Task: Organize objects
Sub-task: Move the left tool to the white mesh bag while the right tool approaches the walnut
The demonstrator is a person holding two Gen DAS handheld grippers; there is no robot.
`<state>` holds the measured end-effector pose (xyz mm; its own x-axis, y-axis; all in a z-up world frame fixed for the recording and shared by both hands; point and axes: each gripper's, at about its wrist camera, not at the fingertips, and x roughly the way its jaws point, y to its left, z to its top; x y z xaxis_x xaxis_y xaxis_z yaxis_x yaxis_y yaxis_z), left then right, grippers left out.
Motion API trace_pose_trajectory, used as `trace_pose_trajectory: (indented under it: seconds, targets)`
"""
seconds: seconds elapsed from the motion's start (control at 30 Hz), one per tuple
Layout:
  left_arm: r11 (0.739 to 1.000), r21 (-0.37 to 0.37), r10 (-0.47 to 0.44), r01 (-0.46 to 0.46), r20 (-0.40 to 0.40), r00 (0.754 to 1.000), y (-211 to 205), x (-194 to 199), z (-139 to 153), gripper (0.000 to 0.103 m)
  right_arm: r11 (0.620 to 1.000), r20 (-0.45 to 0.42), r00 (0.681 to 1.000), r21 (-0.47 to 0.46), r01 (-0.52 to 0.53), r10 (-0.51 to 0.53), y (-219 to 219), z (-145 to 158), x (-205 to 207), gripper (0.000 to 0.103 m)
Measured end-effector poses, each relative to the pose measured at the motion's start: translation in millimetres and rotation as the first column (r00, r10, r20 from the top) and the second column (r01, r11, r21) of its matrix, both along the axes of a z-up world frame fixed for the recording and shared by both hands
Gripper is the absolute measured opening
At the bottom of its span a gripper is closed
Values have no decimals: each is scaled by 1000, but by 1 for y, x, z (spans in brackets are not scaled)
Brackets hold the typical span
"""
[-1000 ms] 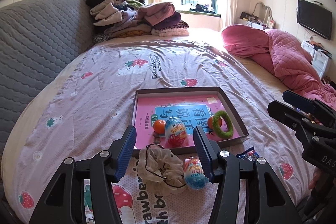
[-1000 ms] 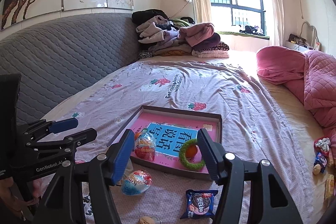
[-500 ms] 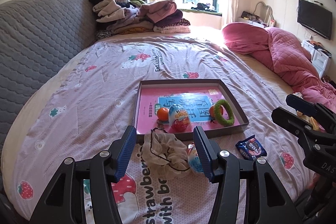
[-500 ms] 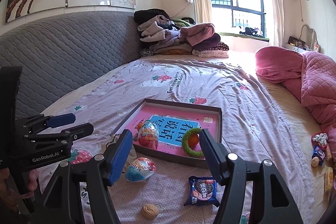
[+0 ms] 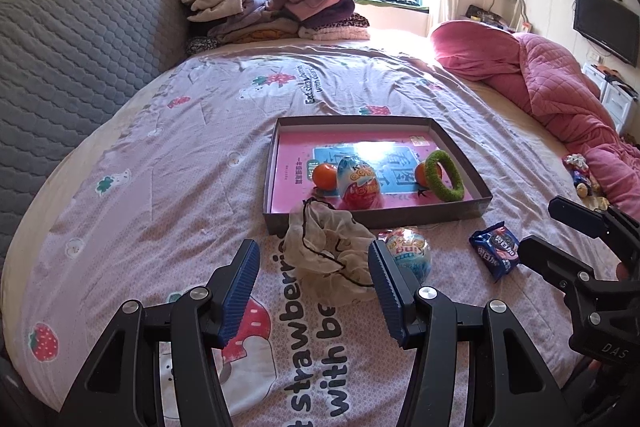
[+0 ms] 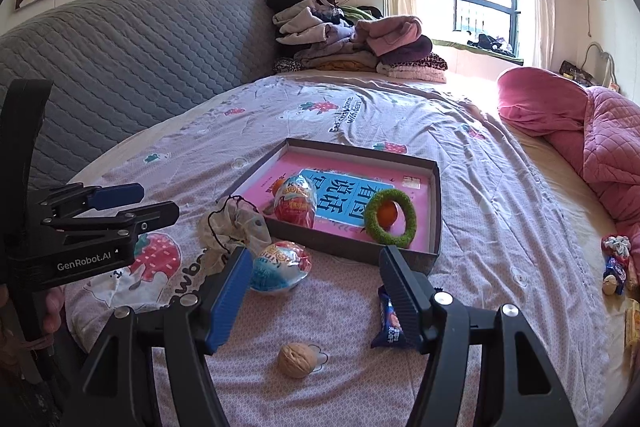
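A dark shallow box (image 5: pixel 460 209) (image 6: pixel 436 211) with a pink book inside lies on the bed. It holds a red-blue toy egg (image 5: pixel 357 181) (image 6: pixel 296 202), two small oranges (image 5: pixel 325 177) and a green ring (image 5: pixel 444 176) (image 6: pixel 391 217). In front of the box lie a cream scrunchie (image 5: pixel 330 253) (image 6: pixel 232 227), a blue toy egg (image 5: pixel 410 253) (image 6: pixel 280 267), a blue snack packet (image 5: pixel 495 253) (image 6: pixel 387 323) and a walnut (image 6: pixel 297 360). My left gripper (image 5: pixel 314 291) is open, just short of the scrunchie. My right gripper (image 6: pixel 314 301) is open above the walnut.
A pile of folded clothes (image 5: pixel 272 11) sits at the bed's far end by the grey headboard (image 5: pixel 60 67). A pink quilt (image 5: pixel 560 87) lies along the right side with several small items (image 6: pixel 616 267) beside it.
Both grippers have pulled back from the box toward the bed's near edge; the packet and walnut have come into view. Both stay open and empty.
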<state>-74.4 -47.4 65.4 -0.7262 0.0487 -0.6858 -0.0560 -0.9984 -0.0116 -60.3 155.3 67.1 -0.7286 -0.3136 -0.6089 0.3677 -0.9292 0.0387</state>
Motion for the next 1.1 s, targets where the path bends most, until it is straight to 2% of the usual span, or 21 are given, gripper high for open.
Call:
trace_pose_trajectory:
  seconds: [0.57,1.1]
  targets:
    - [1000,6,-3,2,72,997,-2,-3,-35,58,999,90,996,27,-24,21,-11,-38,10,66]
    - [1000,16,-21,20,104,994,0,-9,-55,58,996,147,989,80,-31,19,-17,-66,13,66]
